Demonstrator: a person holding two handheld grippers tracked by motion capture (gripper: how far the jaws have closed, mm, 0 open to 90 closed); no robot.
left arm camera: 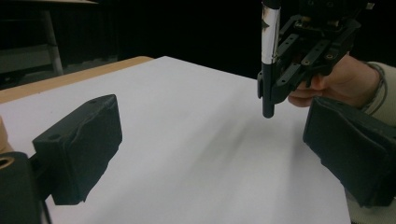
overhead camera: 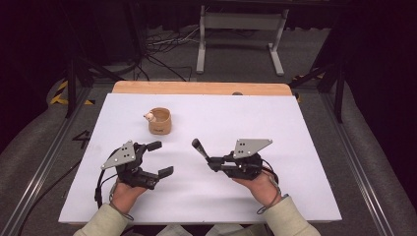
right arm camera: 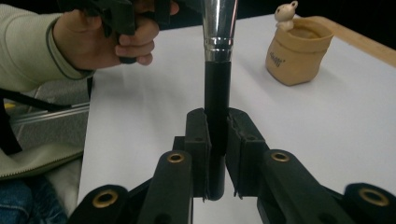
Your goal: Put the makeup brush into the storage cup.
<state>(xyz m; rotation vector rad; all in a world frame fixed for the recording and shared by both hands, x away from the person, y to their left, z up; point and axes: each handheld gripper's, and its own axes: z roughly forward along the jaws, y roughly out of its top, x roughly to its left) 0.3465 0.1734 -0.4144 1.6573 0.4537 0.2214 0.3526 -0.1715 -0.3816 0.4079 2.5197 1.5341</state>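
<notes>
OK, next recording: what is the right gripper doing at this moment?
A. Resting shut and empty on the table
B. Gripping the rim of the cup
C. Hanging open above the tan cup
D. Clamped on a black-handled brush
D: in the right gripper view the right gripper has its jaws pressed against the black handle of the brush, with the tan cup standing apart from it.

The white board (overhead camera: 236, 196) lies bare across its centre and right of the frame. A tan cup (overhead camera: 160, 121) stands upper left of centre, the one obstacle, well apart from both grippers.
</notes>
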